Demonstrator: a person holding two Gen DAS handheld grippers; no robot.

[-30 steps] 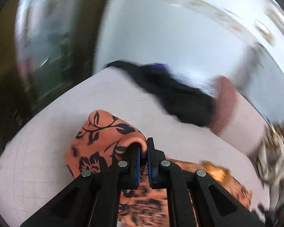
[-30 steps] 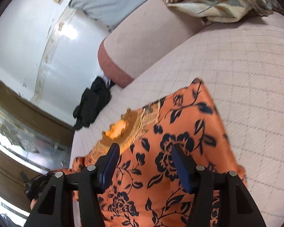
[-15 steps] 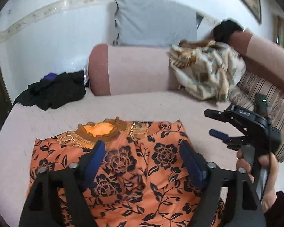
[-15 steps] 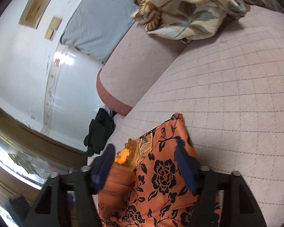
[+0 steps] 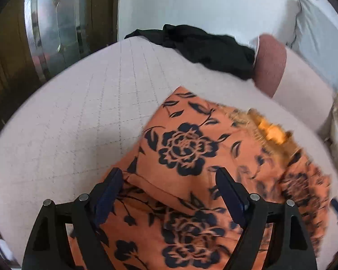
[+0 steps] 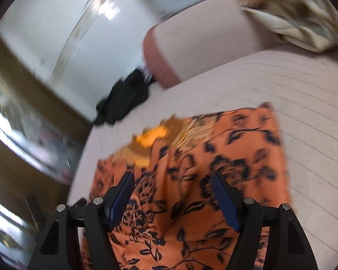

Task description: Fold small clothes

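Over the orange garment (image 5: pixel 187 148), both tools (image 5: pixel 169 193) (image 6: pixel 172 193) hang, jaws spread.

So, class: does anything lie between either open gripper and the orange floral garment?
Nothing visible does. The left gripper and right gripper both hang open directly over the orange floral garment; the black clothes lie apart, farther back.

Left wrist view: close above the orange cloth with dark flowers (image 5: pixel 187 157), facing over the pale quilted bed (image 5: pixel 78 112) toward the black heap of clothes (image 5: pixel 209 49). Right wrist view: close above the same cloth (image 6: pixel 225 157), facing the same heap (image 6: pixel 124 96). Shared: cloth, bed, heap, pink round bolster (image 5: pixel 270 65).
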